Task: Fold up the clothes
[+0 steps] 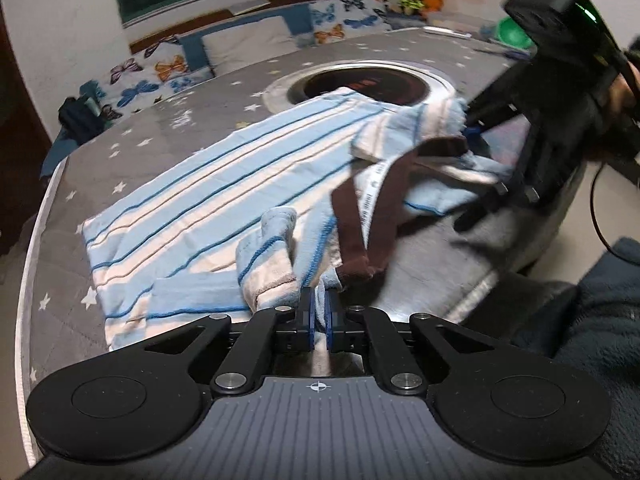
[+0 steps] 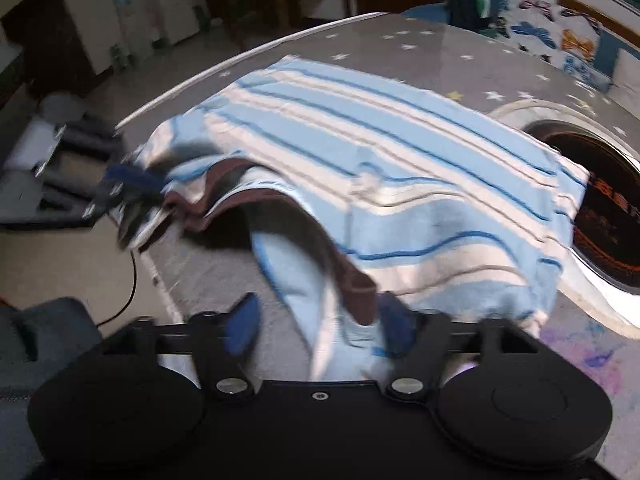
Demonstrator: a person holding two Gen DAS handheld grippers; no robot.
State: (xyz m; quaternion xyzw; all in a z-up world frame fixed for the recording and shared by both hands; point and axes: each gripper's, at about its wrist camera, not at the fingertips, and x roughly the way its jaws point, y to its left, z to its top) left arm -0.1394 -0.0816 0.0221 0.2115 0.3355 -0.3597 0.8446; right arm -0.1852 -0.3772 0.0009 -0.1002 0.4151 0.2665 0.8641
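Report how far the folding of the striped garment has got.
Done: the striped garment mostly lies flat on the star-patterned table.
In hand: the left gripper is shut on the near edge by the brown collar trim. The right gripper looks open, with cloth lying between its fingers.
Left: no finished fold shows yet; the lifted edge is not yet laid over.
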